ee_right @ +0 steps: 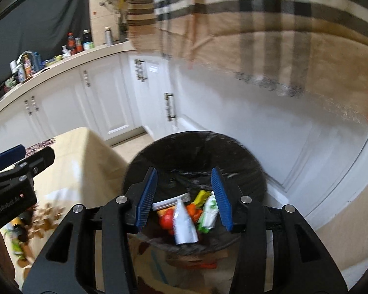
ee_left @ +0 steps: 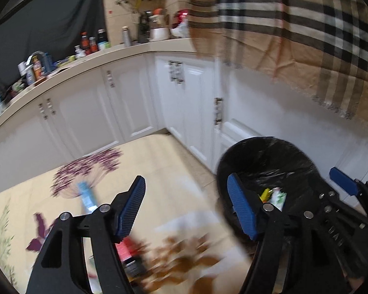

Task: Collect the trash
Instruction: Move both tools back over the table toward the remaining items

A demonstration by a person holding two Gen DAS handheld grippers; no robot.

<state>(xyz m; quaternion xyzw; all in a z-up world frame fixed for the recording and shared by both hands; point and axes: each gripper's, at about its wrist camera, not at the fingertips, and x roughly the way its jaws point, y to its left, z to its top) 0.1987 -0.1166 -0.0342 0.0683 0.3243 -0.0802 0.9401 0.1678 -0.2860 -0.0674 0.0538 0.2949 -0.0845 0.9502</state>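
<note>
A black-lined trash bin [ee_right: 196, 152] stands on the floor by the white cabinets; it also shows in the left wrist view [ee_left: 267, 156]. My right gripper [ee_right: 184, 197] is open just above it. A white tube [ee_right: 184, 223] sits below the jaws, blurred, among a green-white wrapper [ee_right: 208, 213], red-orange trash [ee_right: 169, 218] and a yellow piece [ee_right: 201, 196]. My left gripper [ee_left: 186, 205] is open and empty above the table. A blue-white wrapper [ee_left: 87, 197], a red packet [ee_left: 125, 247] and a brown patterned wrapper [ee_left: 179, 262] lie on the table [ee_left: 17, 208].
White cabinets [ee_left: 135, 103] run under a counter [ee_left: 68, 71] crowded with bottles. A plaid cloth [ee_left: 294, 29] hangs at the upper right. The floral-clothed table's edge is close to the bin on its left. The right gripper's body [ee_left: 341, 205] shows beside the bin.
</note>
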